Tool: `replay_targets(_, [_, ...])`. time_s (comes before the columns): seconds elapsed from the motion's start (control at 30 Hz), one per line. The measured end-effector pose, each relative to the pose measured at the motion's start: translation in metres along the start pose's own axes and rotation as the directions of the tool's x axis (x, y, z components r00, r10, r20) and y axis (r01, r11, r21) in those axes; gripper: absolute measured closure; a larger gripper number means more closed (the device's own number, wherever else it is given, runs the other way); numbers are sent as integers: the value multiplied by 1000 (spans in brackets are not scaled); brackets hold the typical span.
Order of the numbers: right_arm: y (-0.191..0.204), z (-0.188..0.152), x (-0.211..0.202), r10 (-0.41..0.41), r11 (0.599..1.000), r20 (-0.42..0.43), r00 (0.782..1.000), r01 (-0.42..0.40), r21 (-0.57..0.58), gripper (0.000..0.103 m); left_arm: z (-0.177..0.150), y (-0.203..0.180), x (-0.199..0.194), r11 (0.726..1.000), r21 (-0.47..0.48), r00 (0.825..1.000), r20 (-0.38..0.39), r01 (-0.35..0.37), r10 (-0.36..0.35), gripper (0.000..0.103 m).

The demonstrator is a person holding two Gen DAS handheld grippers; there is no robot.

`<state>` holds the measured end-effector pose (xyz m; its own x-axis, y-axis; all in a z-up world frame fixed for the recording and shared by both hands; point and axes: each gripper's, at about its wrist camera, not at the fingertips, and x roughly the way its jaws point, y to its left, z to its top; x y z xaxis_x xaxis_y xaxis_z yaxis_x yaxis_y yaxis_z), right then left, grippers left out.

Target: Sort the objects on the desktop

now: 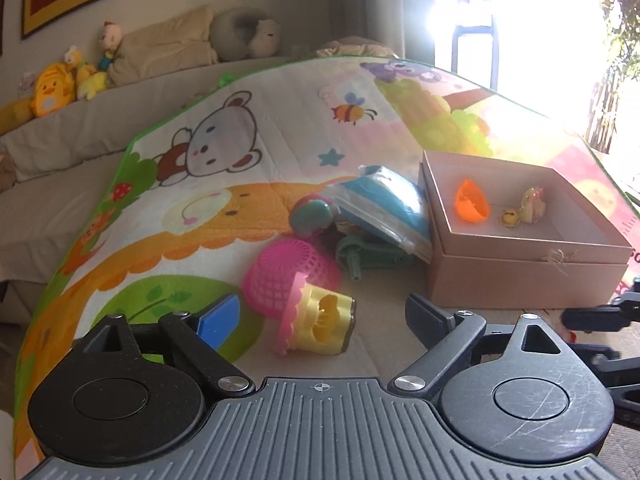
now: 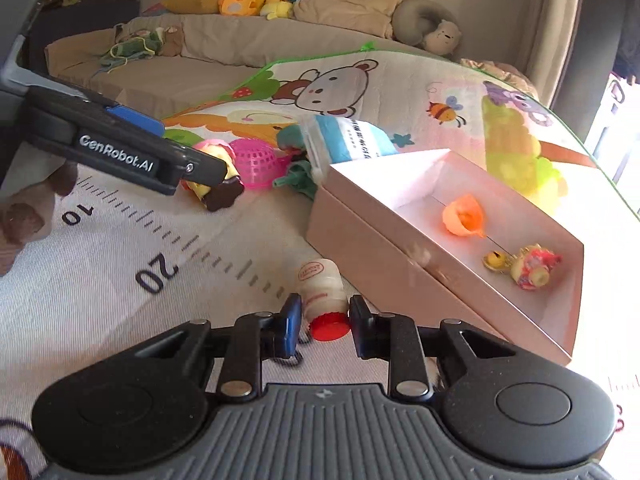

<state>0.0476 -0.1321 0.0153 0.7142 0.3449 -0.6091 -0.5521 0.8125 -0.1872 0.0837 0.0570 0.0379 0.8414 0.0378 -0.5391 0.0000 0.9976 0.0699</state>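
Gripping a small bottle (image 2: 322,298) near its red cap, the right gripper (image 2: 322,322) is just beside the box (image 2: 384,248). The left gripper (image 1: 322,314) – jaws wide, empty – hovers near the yellow toy (image 1: 320,320), left of the box.

light: harsh daylight from the blown-out bright window (image 1: 532,20)
glare: washes the pink cardboard box (image 2: 420,184)
edges: heavy fisheye bending
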Motion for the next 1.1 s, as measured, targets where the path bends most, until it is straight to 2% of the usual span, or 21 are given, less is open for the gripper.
replay_targets(0.07, [-16,-13,-14,-23,998,7,1000,22,53,72,1,-10,6,999,40,1000,9,4,-5,9])
replay_targets(0.17, [-36,-30,-28,-60,989,20,998,57,135,58,1,-27,8,993,85,997,17,79,-81,7])
replay_targets(0.27, [-51,-43,-28,-84,975,5,996,81,209,51,-4,-45,-1,968,160,980,15,194,-199,7])
replay_targets(0.33, [-58,-48,-23,-84,965,-24,996,87,246,49,-10,-56,-9,948,216,969,18,235,-245,7])
replay_targets(0.4, [-64,-48,-22,-74,958,-15,997,75,276,47,-13,-61,-14,948,245,976,39,201,-216,6])
replay_targets(0.43, [-64,-48,-22,-76,957,-11,997,76,278,40,-14,-61,-15,956,238,982,42,170,-185,6])
replay_targets(0.53, [-63,-48,-23,-75,961,1,997,71,267,35,-10,-50,-8,984,164,997,26,67,-72,6])
replay_targets(0.67, [-61,-48,-23,-79,962,5,997,75,262,32,-1,-32,17,998,61,999,-41,-21,24,6])
replay_targets(0.73, [-61,-48,-22,-83,962,4,997,79,263,31,2,-30,27,1000,26,998,-60,-16,18,6])
replay_targets(0.83, [-59,-47,-22,-90,961,2,996,86,261,29,4,-35,38,1000,16,997,-76,-13,14,16])
replay_targets(0.93, [-58,-47,-23,-93,962,1,996,90,258,29,3,-37,46,1000,11,995,-93,-25,26,32])
replay_targets(0.97, [-58,-47,-23,-94,962,2,996,91,258,29,3,-36,46,1000,9,995,-95,-29,29,42])
replay_targets(1.1, [-58,-45,-26,-103,966,16,995,96,240,29,-2,-33,36,1000,9,996,-87,-10,11,44])
